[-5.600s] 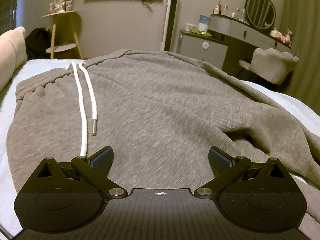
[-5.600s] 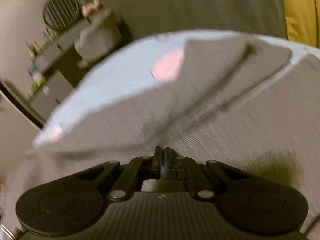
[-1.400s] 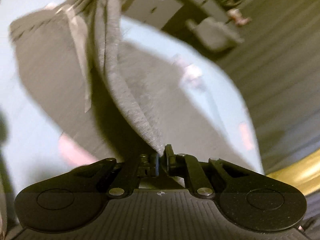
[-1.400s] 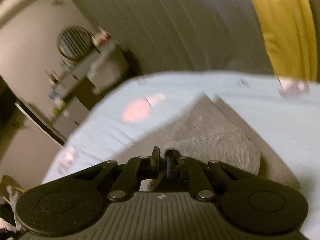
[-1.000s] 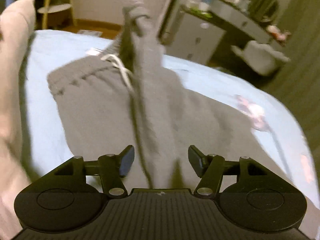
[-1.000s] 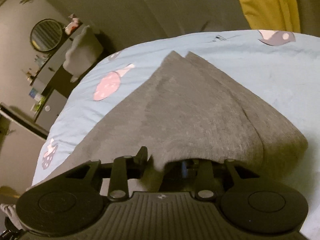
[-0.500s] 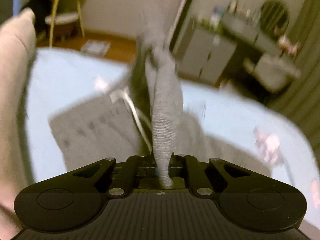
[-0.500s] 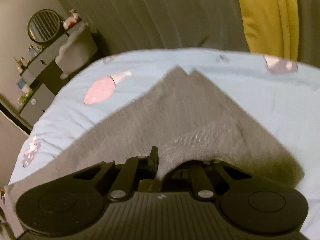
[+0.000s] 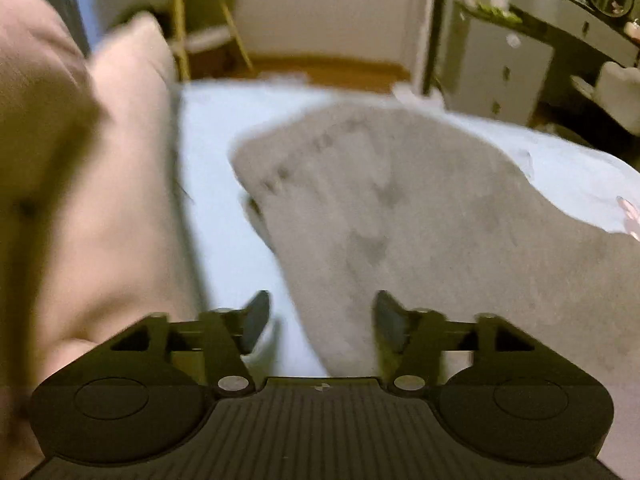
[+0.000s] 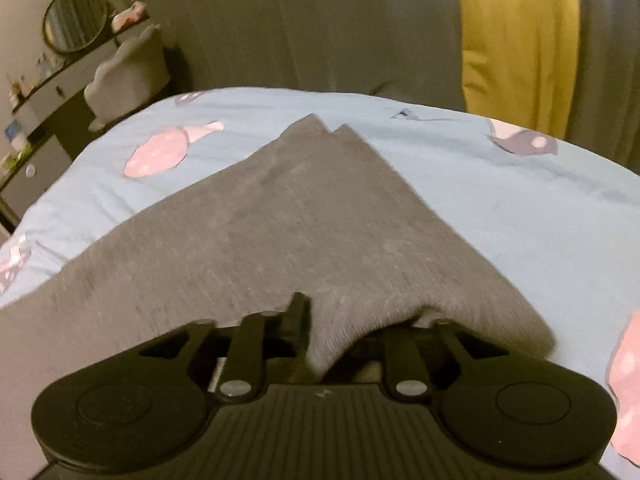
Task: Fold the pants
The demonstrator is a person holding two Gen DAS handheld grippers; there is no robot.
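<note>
The grey sweatpants (image 9: 400,208) lie folded lengthwise on the light blue bed sheet (image 9: 224,184), waistband end toward the far side in the left wrist view. My left gripper (image 9: 322,320) is open and empty, its jaws on either side of the near fabric edge. In the right wrist view the stacked pant legs (image 10: 312,216) run away to the two cuffs. My right gripper (image 10: 360,320) has its jaws apart, with a fold of the fabric draped between and over them; the right fingertip is hidden by cloth.
A pink pillow (image 9: 72,184) lies close on the left. A dresser with a round mirror (image 9: 560,32) and a chair (image 10: 128,68) stand beyond the bed. Grey and yellow curtains (image 10: 512,40) hang behind the bed's far edge.
My left gripper has let go of the raised fabric and opened; the pants have dropped flat on the bed. My right gripper's jaws have spread wider over the fold.
</note>
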